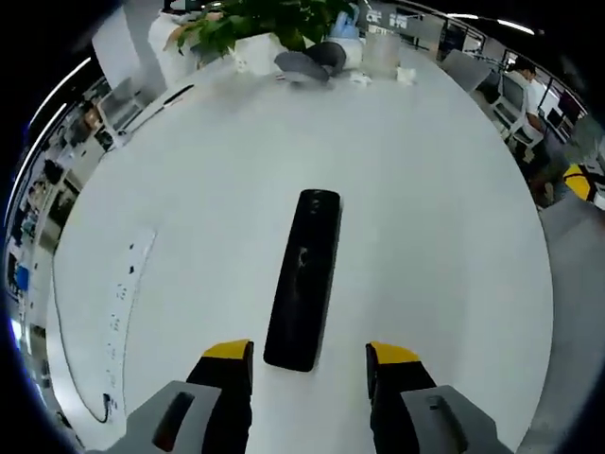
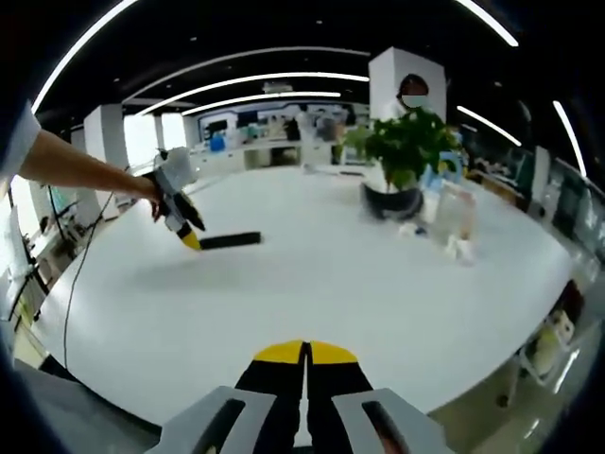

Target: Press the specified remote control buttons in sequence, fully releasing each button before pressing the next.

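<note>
A long black remote control (image 1: 304, 279) lies flat on the white table (image 1: 435, 218), pointing away from me in the left gripper view. My left gripper (image 1: 310, 355) stands open just short of the remote's near end, its yellow-tipped jaws either side of that end and apart from it. In the right gripper view the remote (image 2: 230, 240) lies at mid left, with the left gripper (image 2: 186, 233), held by a person's arm, at its left end. My right gripper (image 2: 304, 353) hangs over the table's near edge, jaws shut with nothing between them.
A potted green plant (image 2: 405, 156) stands at the back right, with a clear container (image 2: 456, 213) and small white items beside it. A white power strip (image 1: 128, 298) lies along the table's left edge. A grey object (image 1: 307, 64) sits by the plant (image 1: 265, 21).
</note>
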### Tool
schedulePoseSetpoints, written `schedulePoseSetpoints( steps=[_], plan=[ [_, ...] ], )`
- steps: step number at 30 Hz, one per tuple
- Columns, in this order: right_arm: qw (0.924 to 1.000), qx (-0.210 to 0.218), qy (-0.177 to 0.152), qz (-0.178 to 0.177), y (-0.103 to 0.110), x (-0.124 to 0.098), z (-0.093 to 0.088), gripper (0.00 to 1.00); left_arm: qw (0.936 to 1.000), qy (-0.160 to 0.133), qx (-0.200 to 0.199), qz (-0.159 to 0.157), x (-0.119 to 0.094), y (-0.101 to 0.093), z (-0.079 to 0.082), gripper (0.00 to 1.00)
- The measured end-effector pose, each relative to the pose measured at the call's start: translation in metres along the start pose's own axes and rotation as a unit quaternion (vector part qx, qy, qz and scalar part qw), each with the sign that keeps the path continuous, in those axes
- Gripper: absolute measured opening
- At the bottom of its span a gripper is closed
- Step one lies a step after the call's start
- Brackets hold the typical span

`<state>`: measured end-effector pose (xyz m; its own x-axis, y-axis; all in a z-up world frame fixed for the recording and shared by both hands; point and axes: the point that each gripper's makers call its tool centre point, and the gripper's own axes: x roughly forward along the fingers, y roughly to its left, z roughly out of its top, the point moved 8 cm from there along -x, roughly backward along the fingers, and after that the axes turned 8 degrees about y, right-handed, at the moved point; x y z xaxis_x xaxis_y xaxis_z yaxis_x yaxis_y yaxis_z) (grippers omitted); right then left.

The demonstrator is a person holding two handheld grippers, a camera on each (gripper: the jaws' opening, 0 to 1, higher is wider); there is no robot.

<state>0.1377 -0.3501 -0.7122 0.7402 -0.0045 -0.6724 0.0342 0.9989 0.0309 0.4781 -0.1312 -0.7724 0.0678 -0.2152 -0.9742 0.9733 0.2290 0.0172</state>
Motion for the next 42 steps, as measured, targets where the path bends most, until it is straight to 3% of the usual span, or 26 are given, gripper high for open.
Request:
schedulePoseSetpoints(
  steps=[4, 11, 13, 14, 17, 18, 27, 34, 42],
  plan=[
    [1.0000, 0.001, 0.002, 0.000, 0.000, 0.000, 0.000, 0.00, 0.9994, 0.020, 0.027, -0.001, 0.002, 0.002, 0.001, 0.45],
    [1.0000, -0.001, 0.006, 0.000, 0.001, 0.000, -0.001, 0.00, 0.9987, 0.040, 0.016, -0.026, 0.011, 0.001, 0.002, 0.43],
    [1.0000, -0.001, 0.006, 0.000, 0.001, 0.001, -0.001, 0.00, 0.9976, 0.057, 0.031, -0.024, 0.016, 0.003, 0.000, 0.43],
    [1.0000, -0.001, 0.007, 0.000, 0.001, 0.001, -0.001, 0.00, 0.9976, 0.052, 0.042, -0.020, 0.015, 0.005, 0.001, 0.40],
    [1.0000, -0.002, 0.009, 0.000, 0.001, 0.001, -0.001, 0.00, 0.9965, 0.068, 0.044, -0.021, 0.015, 0.006, 0.003, 0.39],
    [0.9999, -0.003, 0.010, 0.000, 0.001, 0.001, -0.002, 0.00, 0.9946, 0.075, 0.069, -0.019, 0.016, 0.009, 0.005, 0.39],
    [0.9999, -0.001, 0.011, 0.001, 0.002, 0.001, -0.001, 0.00, 0.9924, 0.108, 0.057, -0.014, 0.017, 0.007, 0.010, 0.36],
    [1.0000, 0.001, 0.004, 0.003, 0.002, -0.001, -0.001, 0.00, 0.9853, 0.161, 0.058, 0.000, 0.019, -0.002, 0.016, 0.24],
    [1.0000, 0.003, -0.002, 0.007, 0.001, -0.002, 0.000, 0.00, 0.9844, 0.167, 0.055, 0.007, 0.018, -0.005, 0.015, 0.23]
  ],
)
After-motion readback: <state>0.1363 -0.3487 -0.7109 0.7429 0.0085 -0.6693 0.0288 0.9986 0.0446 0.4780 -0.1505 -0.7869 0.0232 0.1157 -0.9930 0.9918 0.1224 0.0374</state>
